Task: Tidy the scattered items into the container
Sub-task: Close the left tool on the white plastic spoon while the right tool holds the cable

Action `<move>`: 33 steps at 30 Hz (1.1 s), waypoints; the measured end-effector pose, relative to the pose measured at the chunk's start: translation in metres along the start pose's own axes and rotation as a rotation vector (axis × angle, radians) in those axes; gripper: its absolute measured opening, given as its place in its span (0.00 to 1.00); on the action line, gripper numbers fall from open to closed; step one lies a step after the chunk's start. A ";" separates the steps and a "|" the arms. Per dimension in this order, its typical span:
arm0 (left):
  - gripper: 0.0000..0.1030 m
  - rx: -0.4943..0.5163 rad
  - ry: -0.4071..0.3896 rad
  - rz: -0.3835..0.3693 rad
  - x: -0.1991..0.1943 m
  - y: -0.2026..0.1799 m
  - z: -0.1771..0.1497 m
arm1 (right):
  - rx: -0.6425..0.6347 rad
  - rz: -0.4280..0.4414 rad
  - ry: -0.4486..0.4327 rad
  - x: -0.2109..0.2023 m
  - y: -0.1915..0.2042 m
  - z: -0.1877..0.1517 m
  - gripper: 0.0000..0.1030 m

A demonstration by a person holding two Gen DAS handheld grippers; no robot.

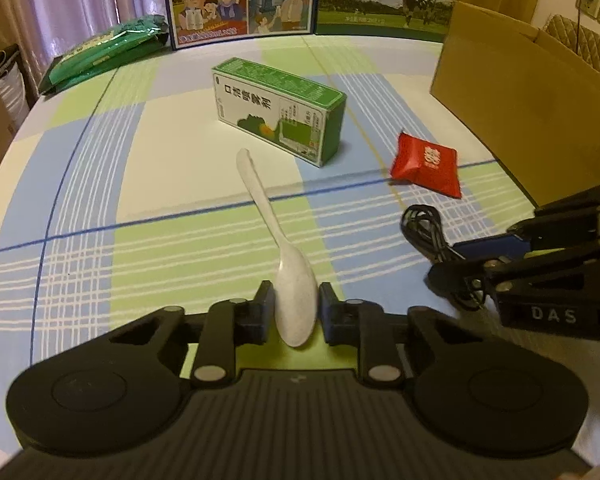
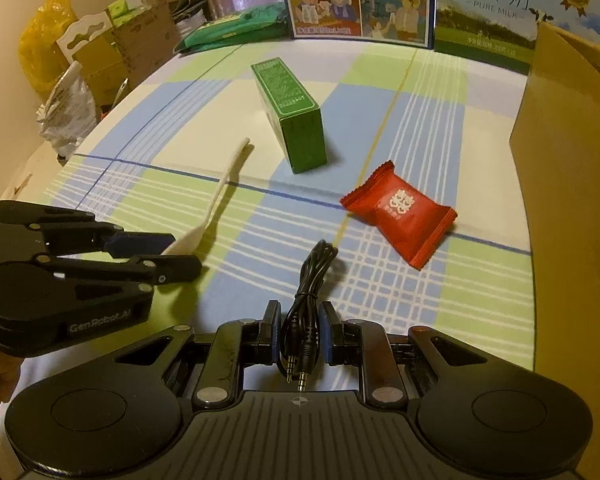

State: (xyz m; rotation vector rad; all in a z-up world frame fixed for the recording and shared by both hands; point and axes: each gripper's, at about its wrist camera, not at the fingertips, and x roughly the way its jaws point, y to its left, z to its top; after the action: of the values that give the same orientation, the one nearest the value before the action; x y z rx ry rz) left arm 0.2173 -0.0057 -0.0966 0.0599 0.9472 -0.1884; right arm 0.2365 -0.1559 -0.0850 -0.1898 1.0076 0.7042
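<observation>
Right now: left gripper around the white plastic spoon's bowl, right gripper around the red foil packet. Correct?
Half right. The left gripper is around the white plastic spoon bowl, but the right gripper is around the coiled black audio cable. The right wrist view shows the red foil packet lying free on the cloth.

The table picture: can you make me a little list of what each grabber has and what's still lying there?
left gripper: shut on the white spoon, by its bowl
right gripper: shut on the black cable, plugs toward the camera
still lying on the table: green box, red packet
container: cardboard box, at the right edge
tablecloth: checked blue, green, white
</observation>
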 end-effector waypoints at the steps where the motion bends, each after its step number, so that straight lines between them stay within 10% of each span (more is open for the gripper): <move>1: 0.11 0.008 0.002 0.003 -0.001 -0.001 -0.002 | 0.002 0.003 0.002 0.000 0.000 -0.001 0.16; 17: 0.06 0.092 0.007 -0.003 -0.069 -0.017 -0.061 | 0.018 0.036 -0.014 -0.039 0.030 -0.038 0.16; 23: 0.36 -0.056 -0.002 -0.016 -0.078 -0.004 -0.076 | 0.011 0.027 -0.002 -0.036 0.038 -0.051 0.16; 33: 0.41 -0.157 -0.059 0.008 -0.066 -0.006 -0.071 | 0.028 -0.003 -0.013 -0.027 0.033 -0.051 0.17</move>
State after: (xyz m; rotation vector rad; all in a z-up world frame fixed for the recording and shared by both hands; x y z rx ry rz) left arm 0.1216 0.0066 -0.0846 -0.0861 0.8998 -0.1079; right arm 0.1710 -0.1662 -0.0845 -0.1625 1.0044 0.6878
